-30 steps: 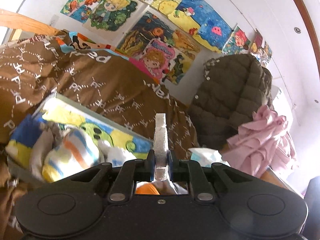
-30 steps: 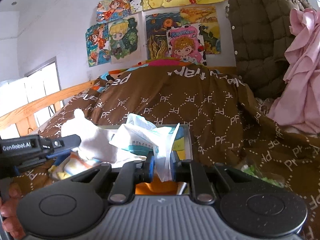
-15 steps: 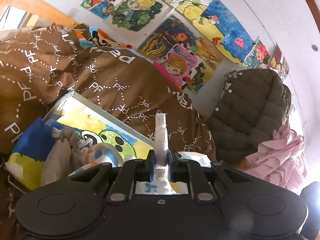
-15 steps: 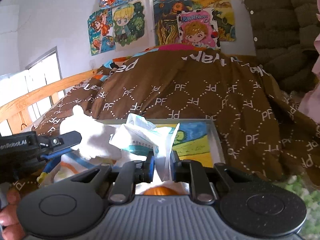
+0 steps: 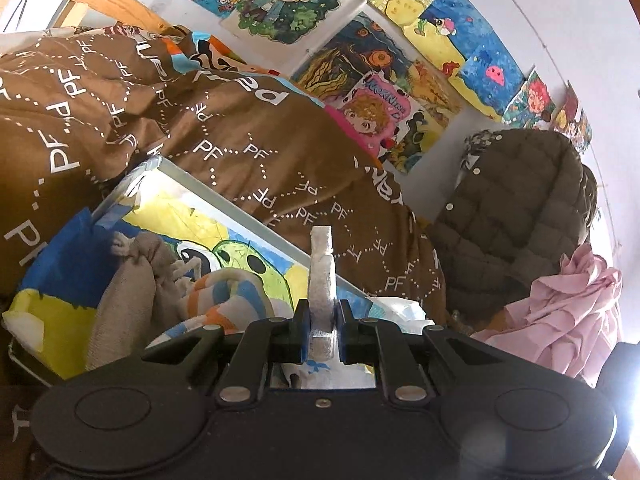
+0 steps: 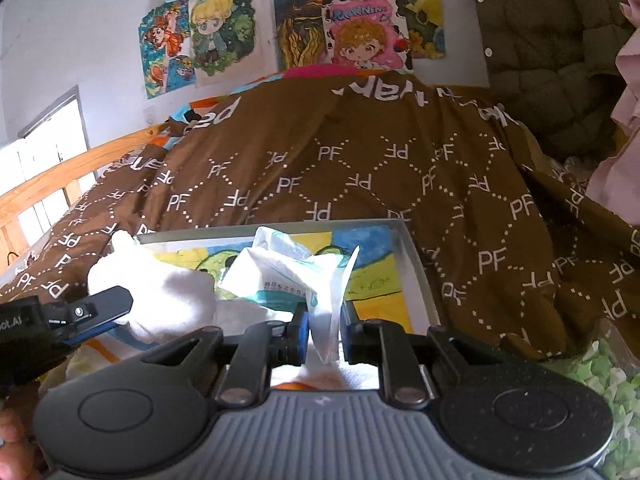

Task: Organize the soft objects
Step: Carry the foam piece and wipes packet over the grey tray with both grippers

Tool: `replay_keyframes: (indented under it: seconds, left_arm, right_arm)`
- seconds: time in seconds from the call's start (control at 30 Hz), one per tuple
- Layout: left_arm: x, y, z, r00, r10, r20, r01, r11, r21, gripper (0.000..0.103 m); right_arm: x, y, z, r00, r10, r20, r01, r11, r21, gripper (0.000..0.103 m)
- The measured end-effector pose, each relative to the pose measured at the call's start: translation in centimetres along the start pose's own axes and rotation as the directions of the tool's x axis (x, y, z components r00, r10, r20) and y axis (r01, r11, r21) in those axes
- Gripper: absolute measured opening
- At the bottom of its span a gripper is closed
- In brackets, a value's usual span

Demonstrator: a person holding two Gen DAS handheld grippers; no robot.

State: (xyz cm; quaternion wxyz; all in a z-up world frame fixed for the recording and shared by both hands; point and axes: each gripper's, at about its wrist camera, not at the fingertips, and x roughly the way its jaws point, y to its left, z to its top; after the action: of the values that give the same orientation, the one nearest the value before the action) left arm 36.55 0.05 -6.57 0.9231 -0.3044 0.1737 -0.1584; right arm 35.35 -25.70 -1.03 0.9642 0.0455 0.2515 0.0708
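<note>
My left gripper (image 5: pixel 322 326) is shut on a white foam piece (image 5: pixel 321 276), held above a box (image 5: pixel 224 204) lined with a bright cartoon picture. In the box lie a beige cloth (image 5: pixel 128 280) and a striped soft item (image 5: pixel 224 300). My right gripper (image 6: pixel 324 330) has its jaws slightly apart around a white plastic tissue pack (image 6: pixel 296 276), over the same box (image 6: pixel 412 264). The left gripper (image 6: pixel 92 312) and its white foam piece (image 6: pixel 160 292) show at the left of the right wrist view.
The box sits on a bed under a brown quilt (image 6: pixel 360 160) with "PF" print. A dark olive puffer jacket (image 5: pixel 516 216) and pink clothing (image 5: pixel 560 320) hang at the right. Drawings cover the wall (image 6: pixel 80 40). A wooden bed rail (image 6: pixel 60 176) runs at left.
Both grippers have moved forward and lower over the box. The right gripper's jaws have opened a little around the tissue pack. The left still grips the foam piece.
</note>
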Motion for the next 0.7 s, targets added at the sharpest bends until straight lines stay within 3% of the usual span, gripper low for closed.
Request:
replay_keyframes:
  seconds: [0.7]
  left_arm:
    - [0.13,-0.82,-0.21,0.992,0.119,-0.028,-0.117,0.991,0.068,0.021]
  right_arm:
    - [0.35,-0.22,-0.32,1.0,-0.006,-0.017,0.006,1.0,0.004,0.028]
